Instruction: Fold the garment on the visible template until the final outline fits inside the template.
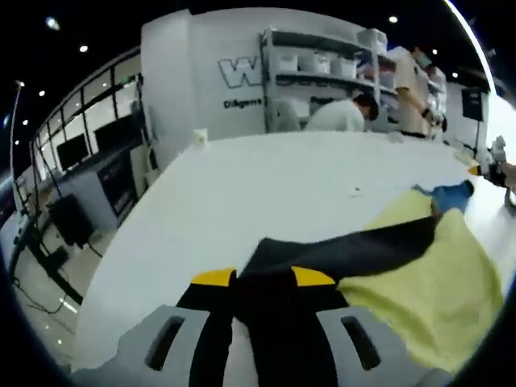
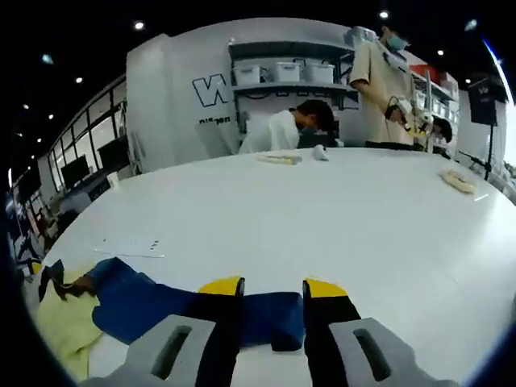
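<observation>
Your left gripper is clamped on the dark edge of the yellow, black and blue cloth garment on the white table, while your right gripper pinches its blue part.

Lab, white worktable, storage shelves

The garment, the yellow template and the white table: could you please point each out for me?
garment (image 1: 355,250): left gripper view, middle of its dark stretched fabric.
yellow template (image 1: 435,298): left gripper view, bare part right of the garment.
white table (image 2: 339,218): right gripper view, bare top.
</observation>
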